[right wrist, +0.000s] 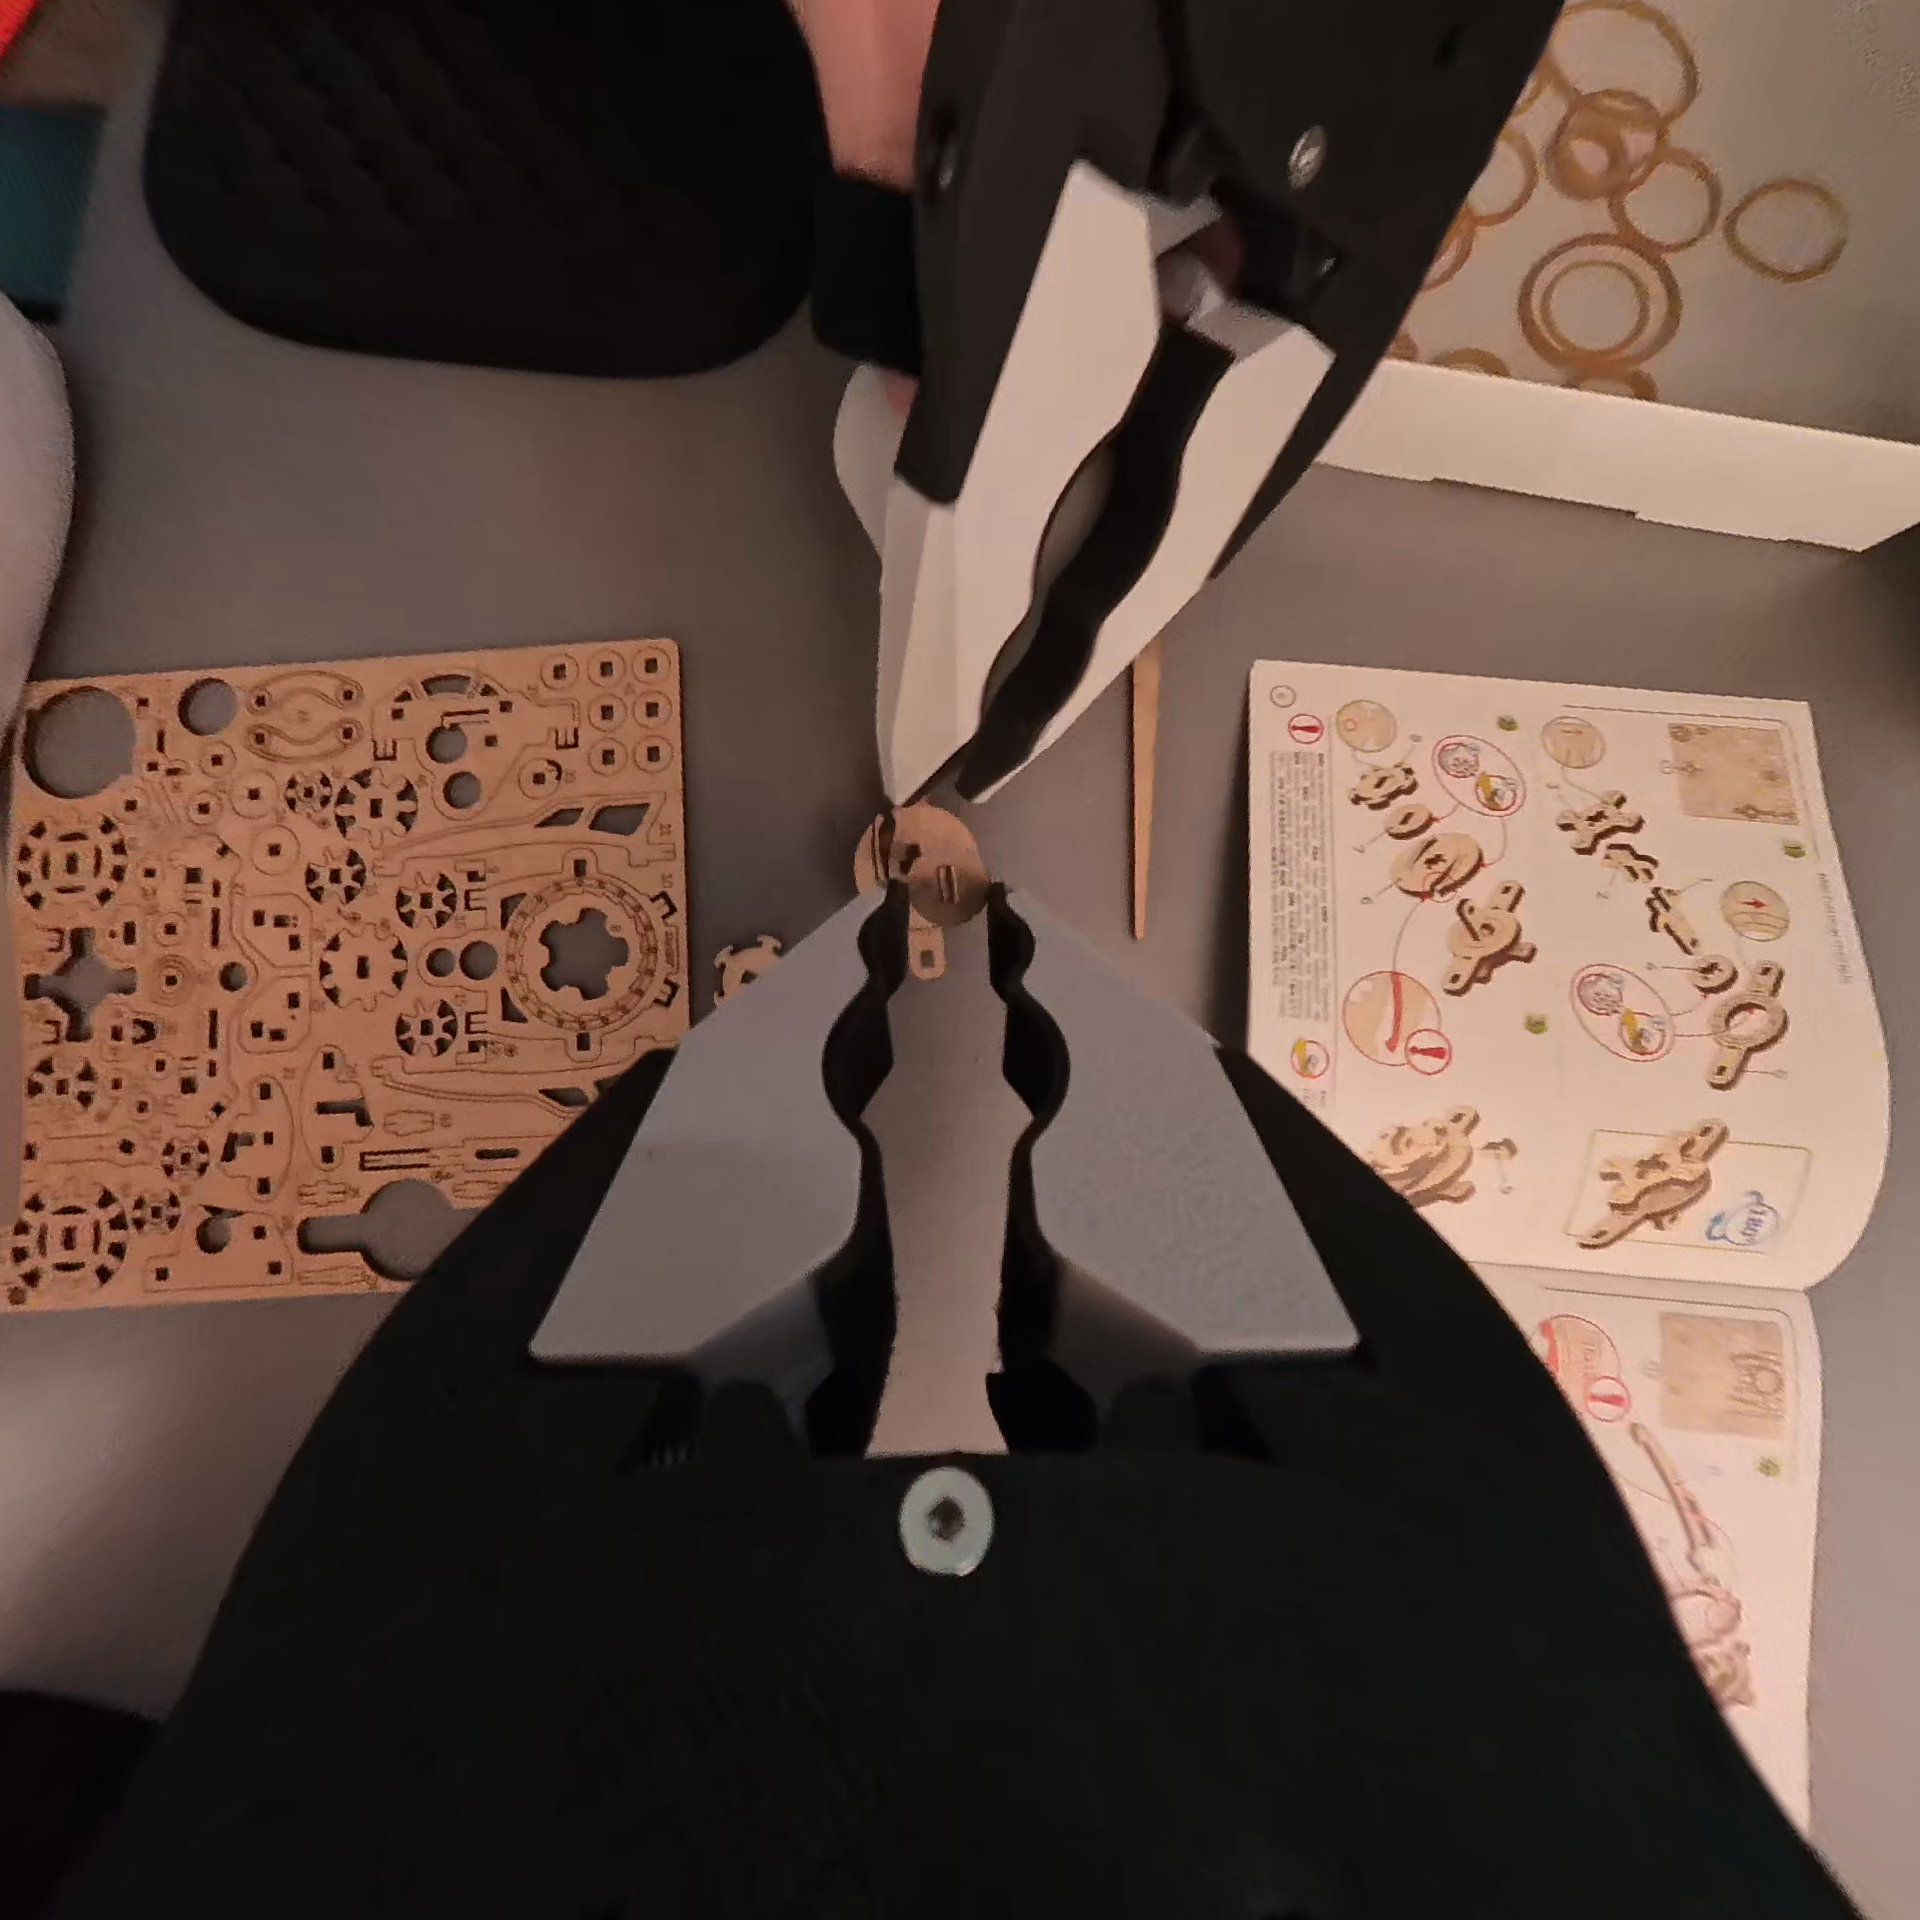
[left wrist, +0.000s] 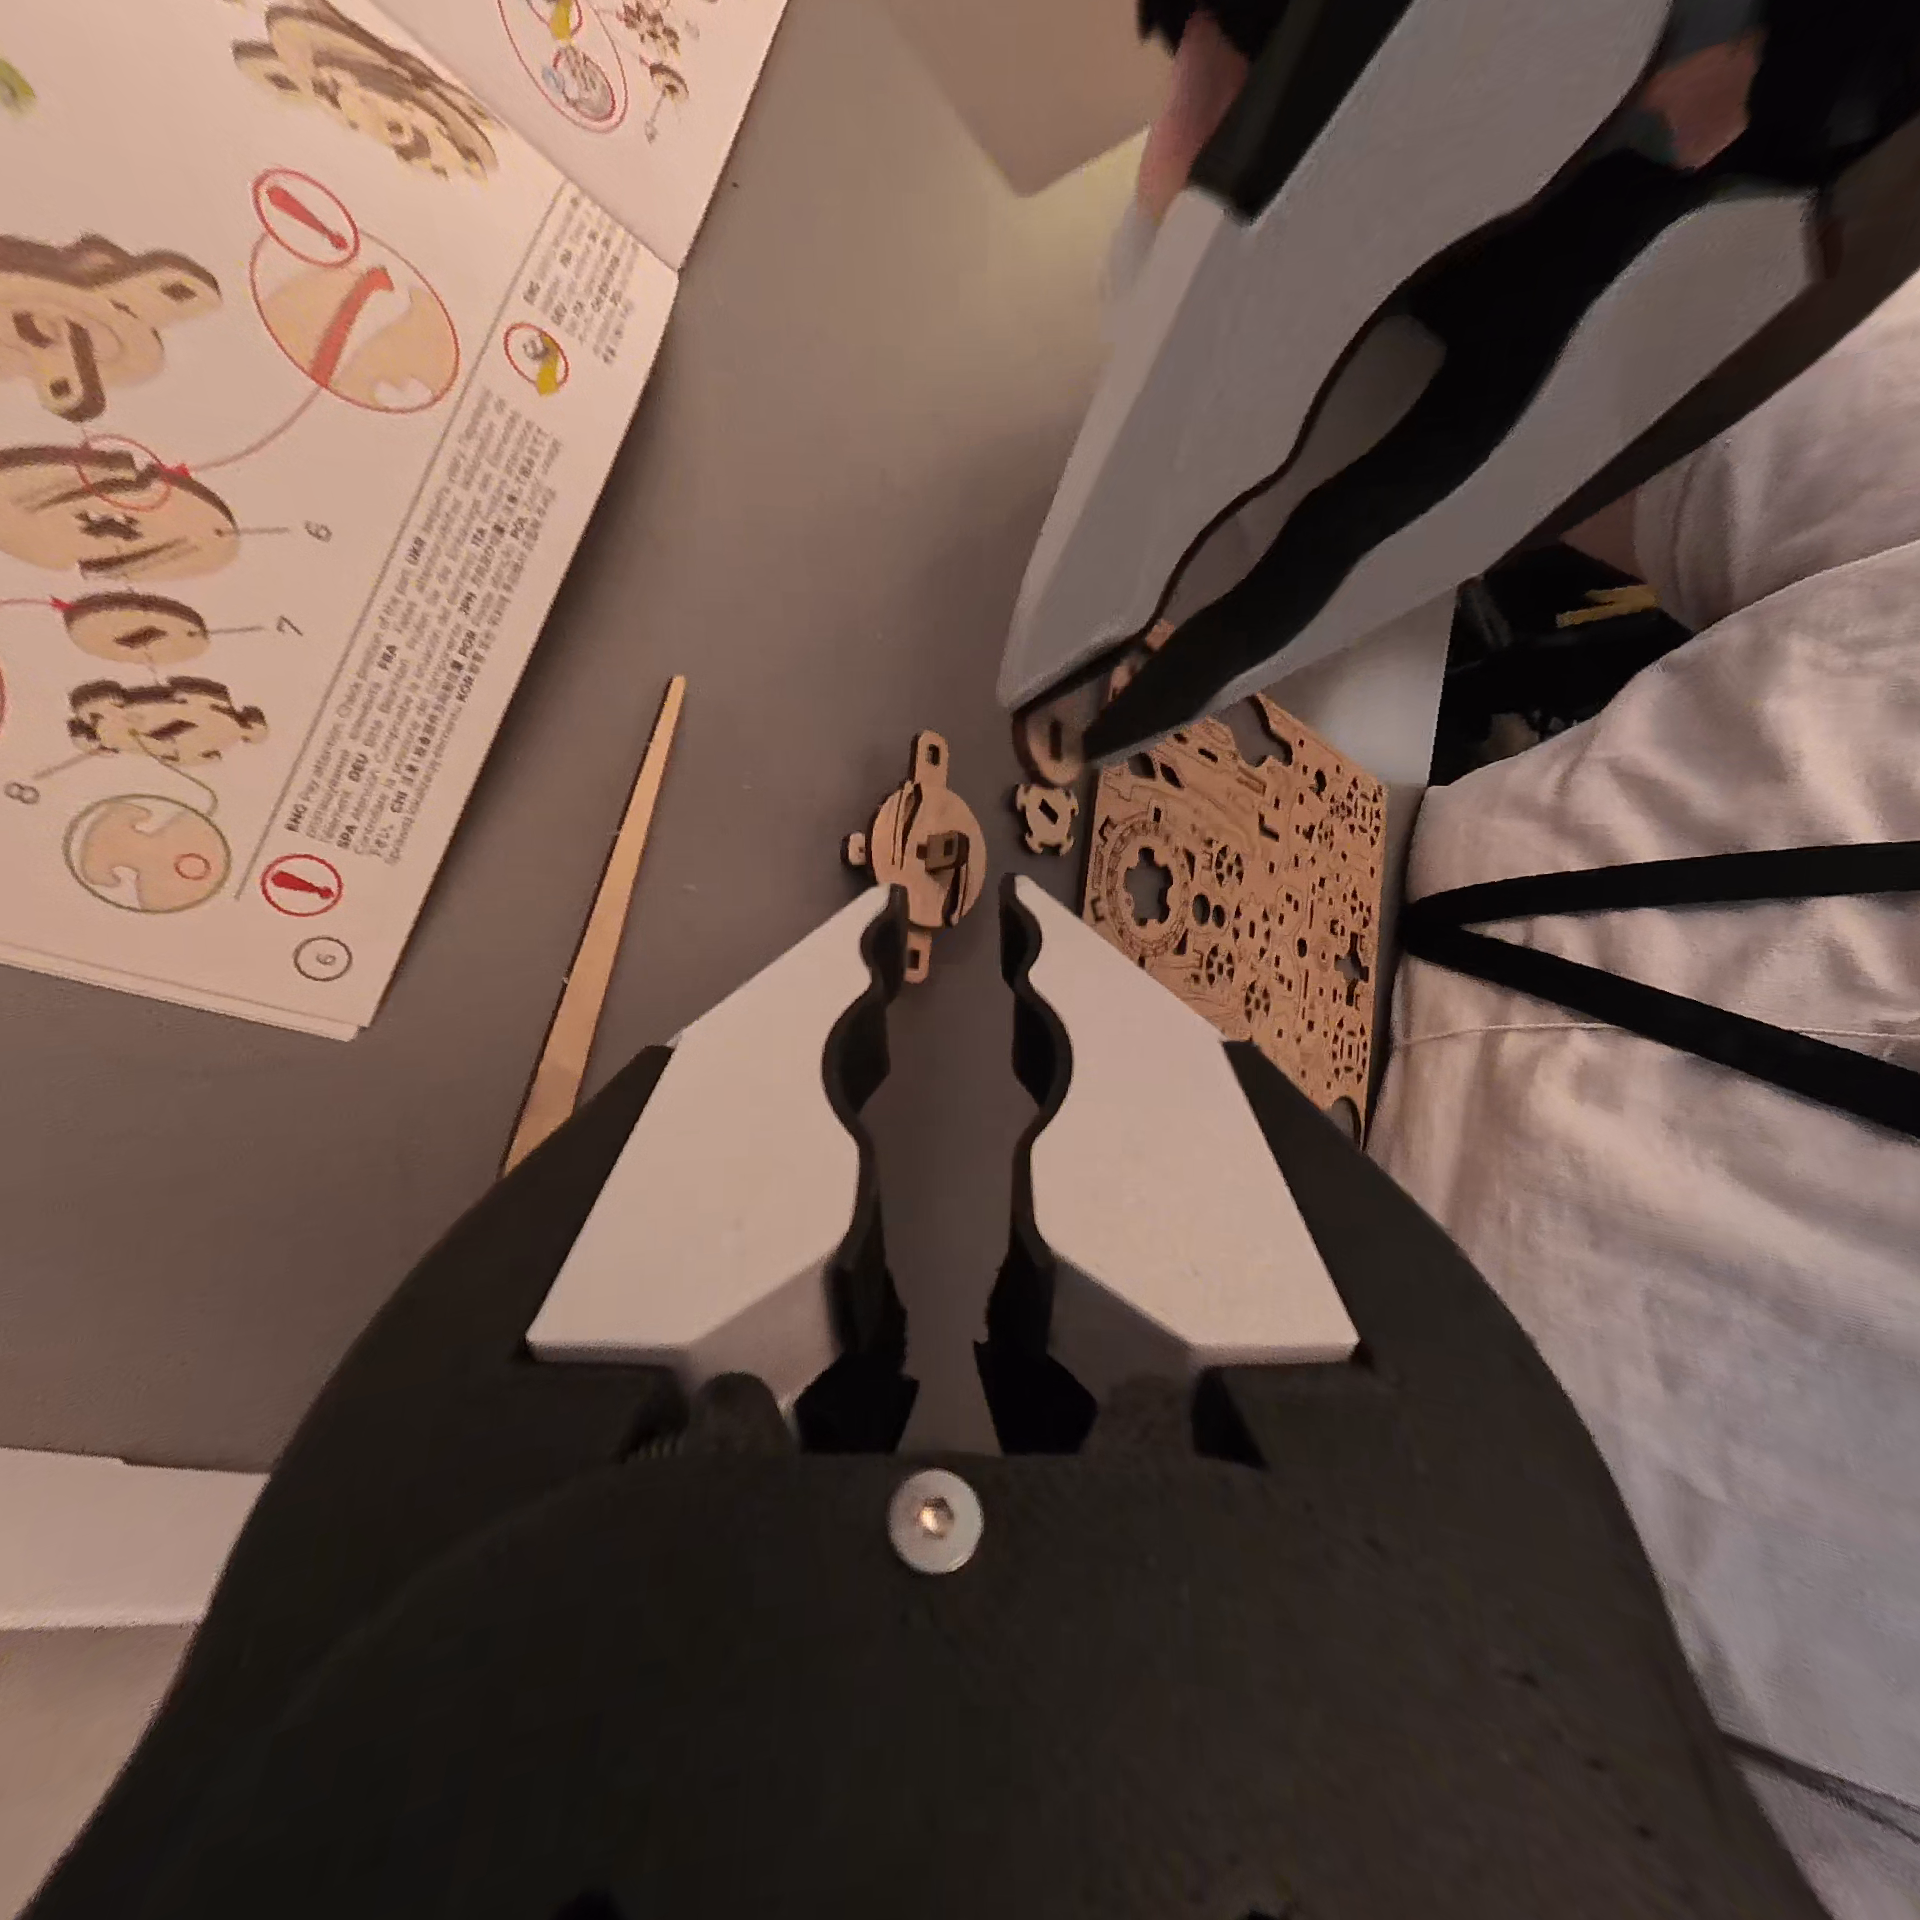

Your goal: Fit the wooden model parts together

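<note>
The left hand-held gripper (left wrist: 945, 899), jaws parted and empty, brackets the round wooden assembly (left wrist: 925, 847) at frame centre to steady it, while the right hand-held gripper (left wrist: 1060, 727) pinches a small wooden piece (left wrist: 1044, 743) beside it.

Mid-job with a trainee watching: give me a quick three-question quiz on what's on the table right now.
1. True or false: the small loose gear lies between the round assembly and the wooden sheet.
2. What lies between the booklet and the round assembly? A scissors, B wooden stick, C screwdriver.
3. Are the fingers of the left gripper open or shut?
Key: 1 true; 2 B; 3 open.
</note>
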Motion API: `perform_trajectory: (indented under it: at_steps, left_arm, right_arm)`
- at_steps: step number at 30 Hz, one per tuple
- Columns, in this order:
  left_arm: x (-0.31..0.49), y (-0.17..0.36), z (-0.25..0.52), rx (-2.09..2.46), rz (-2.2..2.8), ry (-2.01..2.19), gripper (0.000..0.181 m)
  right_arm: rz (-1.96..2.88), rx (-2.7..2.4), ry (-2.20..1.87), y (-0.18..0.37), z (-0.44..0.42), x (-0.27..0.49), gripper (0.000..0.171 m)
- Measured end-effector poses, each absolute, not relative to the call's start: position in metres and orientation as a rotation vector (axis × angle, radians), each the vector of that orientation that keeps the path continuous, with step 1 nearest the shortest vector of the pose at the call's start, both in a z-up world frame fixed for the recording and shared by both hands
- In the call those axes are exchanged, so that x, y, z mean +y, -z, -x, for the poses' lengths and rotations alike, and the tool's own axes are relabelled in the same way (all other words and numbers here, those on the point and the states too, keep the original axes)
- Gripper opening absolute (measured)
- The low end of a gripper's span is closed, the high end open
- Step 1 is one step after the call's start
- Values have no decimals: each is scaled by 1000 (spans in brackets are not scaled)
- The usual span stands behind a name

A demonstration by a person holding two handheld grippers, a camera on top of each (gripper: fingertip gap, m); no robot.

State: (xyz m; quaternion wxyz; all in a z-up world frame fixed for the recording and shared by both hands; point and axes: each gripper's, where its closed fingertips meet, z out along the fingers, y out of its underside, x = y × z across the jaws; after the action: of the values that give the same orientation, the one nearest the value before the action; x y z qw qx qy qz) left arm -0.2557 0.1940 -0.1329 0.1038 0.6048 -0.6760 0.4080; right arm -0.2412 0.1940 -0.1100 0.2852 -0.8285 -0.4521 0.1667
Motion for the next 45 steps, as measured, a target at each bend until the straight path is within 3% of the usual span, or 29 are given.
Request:
perform_trajectory:
  at_steps: [26, 45]
  left_arm:
    - [209, 117, 269, -2005, -1936, -1094, 5]
    - [182, 150, 283, -2025, -1780, -905, 5]
  right_arm:
    - [2259, -1206, -311, 120, 215, 189, 15]
    - [2332, -1275, -393, 155, 216, 180, 14]
